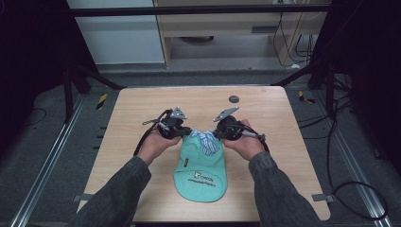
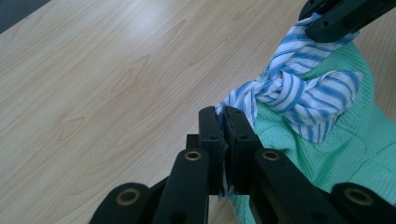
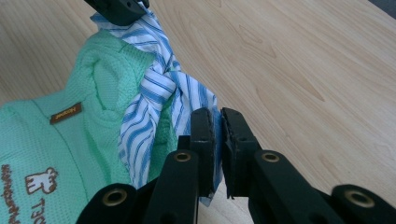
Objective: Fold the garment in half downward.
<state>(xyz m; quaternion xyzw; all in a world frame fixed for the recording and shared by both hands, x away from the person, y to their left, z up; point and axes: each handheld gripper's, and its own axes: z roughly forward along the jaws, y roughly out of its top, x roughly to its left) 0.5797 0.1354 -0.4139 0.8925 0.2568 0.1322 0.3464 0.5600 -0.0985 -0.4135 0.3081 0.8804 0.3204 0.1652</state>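
High view is showing a green garment lying at table centre, its long axis running twelve to six, with a blue-striped tie knotted at its twelve o'clock end. That knot is sitting between the two grippers, about equally near each. The left gripper, at nine o'clock of the knot, is pinching one tie end, jaws pressed together. The right gripper, at three o'clock, is clamping the other end, jaws nearly closed on cloth.
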